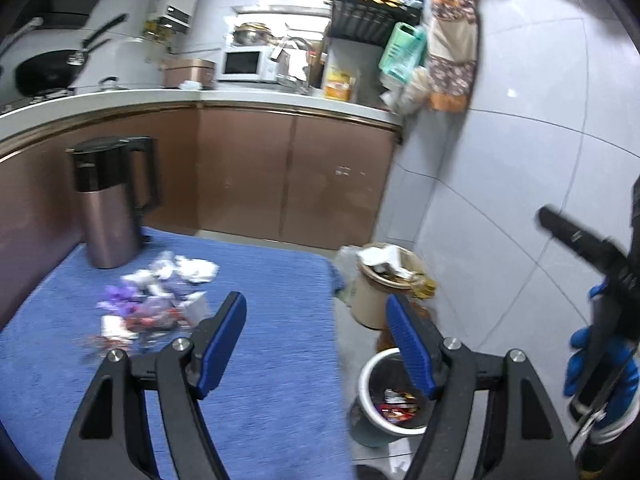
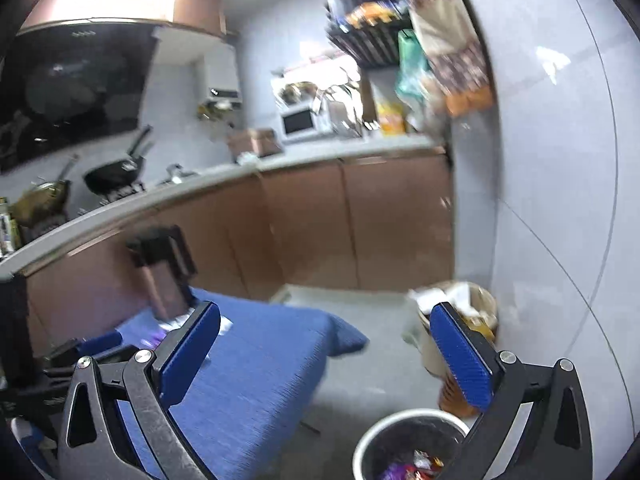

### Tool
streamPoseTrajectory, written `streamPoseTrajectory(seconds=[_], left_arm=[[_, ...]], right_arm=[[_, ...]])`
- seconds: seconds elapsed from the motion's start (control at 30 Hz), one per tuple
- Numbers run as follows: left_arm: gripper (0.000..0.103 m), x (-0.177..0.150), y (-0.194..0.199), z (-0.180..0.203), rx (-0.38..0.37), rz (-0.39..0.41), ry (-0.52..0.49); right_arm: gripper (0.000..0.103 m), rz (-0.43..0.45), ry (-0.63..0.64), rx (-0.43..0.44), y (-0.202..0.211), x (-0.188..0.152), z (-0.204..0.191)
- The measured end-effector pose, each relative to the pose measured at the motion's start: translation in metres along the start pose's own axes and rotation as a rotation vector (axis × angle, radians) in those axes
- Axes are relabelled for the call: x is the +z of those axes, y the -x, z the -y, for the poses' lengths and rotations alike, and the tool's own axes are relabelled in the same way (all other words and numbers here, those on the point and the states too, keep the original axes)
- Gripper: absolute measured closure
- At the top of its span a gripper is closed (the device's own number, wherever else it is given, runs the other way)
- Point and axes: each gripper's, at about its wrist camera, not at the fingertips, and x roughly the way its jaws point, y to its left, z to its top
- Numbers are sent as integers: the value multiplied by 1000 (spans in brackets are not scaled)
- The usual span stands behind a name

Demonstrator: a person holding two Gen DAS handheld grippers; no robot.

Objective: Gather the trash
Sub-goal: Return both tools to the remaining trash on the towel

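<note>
A pile of wrappers and crumpled paper (image 1: pixel 156 300) lies on the blue-covered table (image 1: pixel 272 360), ahead and left of my left gripper (image 1: pixel 316 312), which is open and empty above the table's right part. A white-rimmed trash bin (image 1: pixel 390 396) with wrappers inside stands on the floor by the table's right edge; it also shows in the right wrist view (image 2: pixel 408 448). My right gripper (image 2: pixel 324 324) is open and empty, above the floor between table (image 2: pixel 260 380) and bin. It shows at the right in the left wrist view (image 1: pixel 592 248), held by a blue-gloved hand.
A tall copper kettle (image 1: pixel 110 204) stands at the table's back left. A full beige waste bin (image 1: pixel 384 280) stands by the white wall beyond the trash bin. Brown cabinets (image 1: pixel 288 176) and a cluttered counter (image 1: pixel 280 98) run behind.
</note>
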Motion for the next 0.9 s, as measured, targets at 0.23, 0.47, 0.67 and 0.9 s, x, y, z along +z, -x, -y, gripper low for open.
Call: streamPoseTrajectory(seconds=[0.23, 0.47, 0.67, 0.9], left_arm=[[32, -11, 19, -69, 119, 10, 72], [32, -27, 8, -128, 196, -36, 144], [36, -41, -29, -164, 201, -116, 193], [48, -45, -89, -185, 196, -219, 182]], right_arm=[[0, -13, 73, 90, -14, 7, -45], [0, -153, 137, 192, -73, -12, -92], [10, -302, 193, 303, -141, -49, -132], [15, -464, 221, 395, -235, -101, -174]])
